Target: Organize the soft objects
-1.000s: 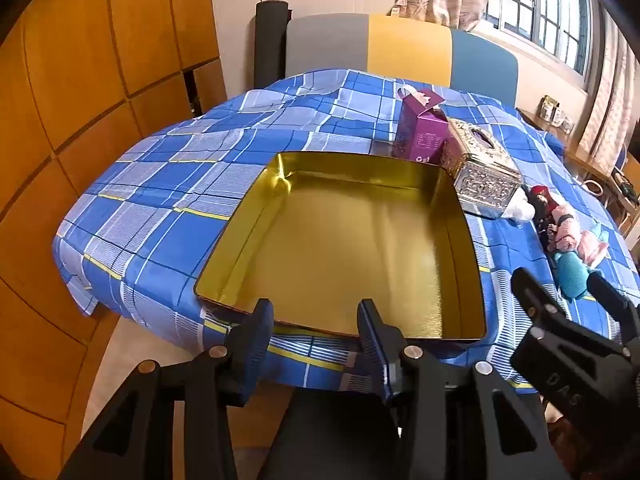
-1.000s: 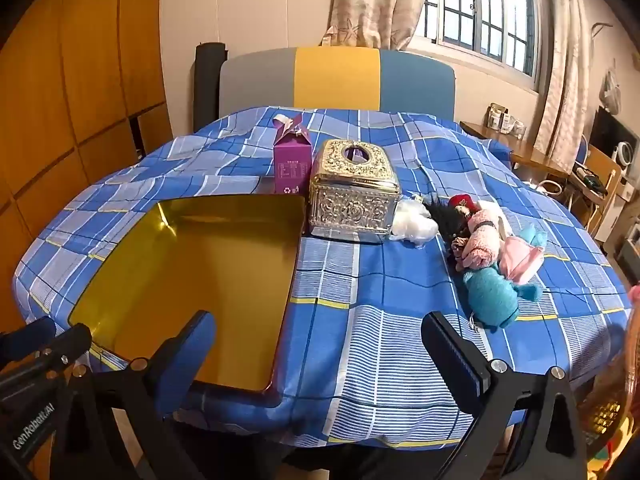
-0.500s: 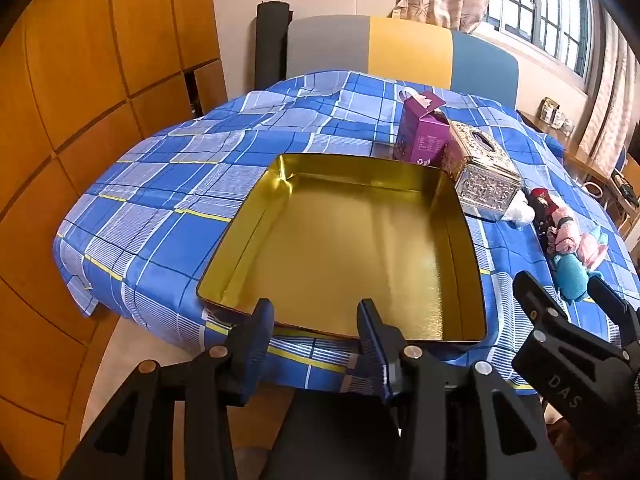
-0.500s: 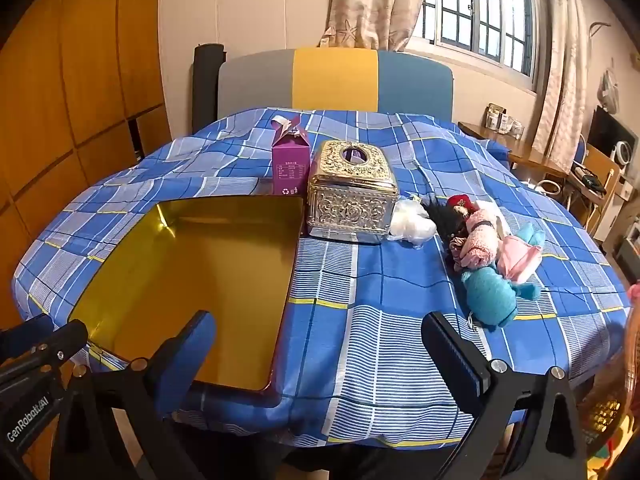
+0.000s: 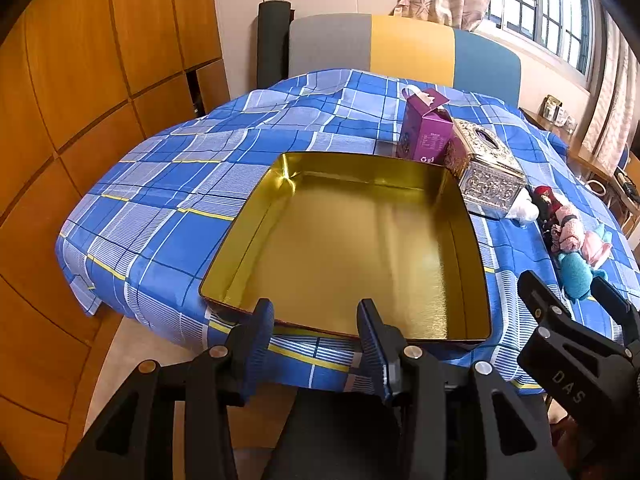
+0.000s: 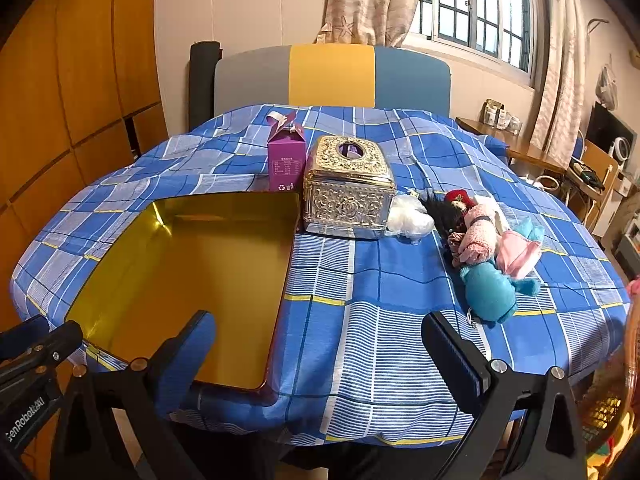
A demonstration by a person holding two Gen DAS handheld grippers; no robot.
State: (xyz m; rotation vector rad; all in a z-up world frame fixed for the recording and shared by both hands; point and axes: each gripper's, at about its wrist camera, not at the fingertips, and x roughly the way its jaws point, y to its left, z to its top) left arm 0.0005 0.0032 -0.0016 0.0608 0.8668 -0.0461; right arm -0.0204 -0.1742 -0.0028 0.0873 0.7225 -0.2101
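soft toys point(image 6: 490, 248) heaped, overlapping, individually indistinct

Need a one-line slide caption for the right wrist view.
Open right gripper faces a plaid-covered table: empty gold tray, ornate tissue box, purple carton, soft toys waiting.

"das" on right gripper point(image 5: 576, 300); "enrobot ai" on left gripper point(image 6: 24, 344) body; recycling sign on purple carton point(image 6: 286, 162).
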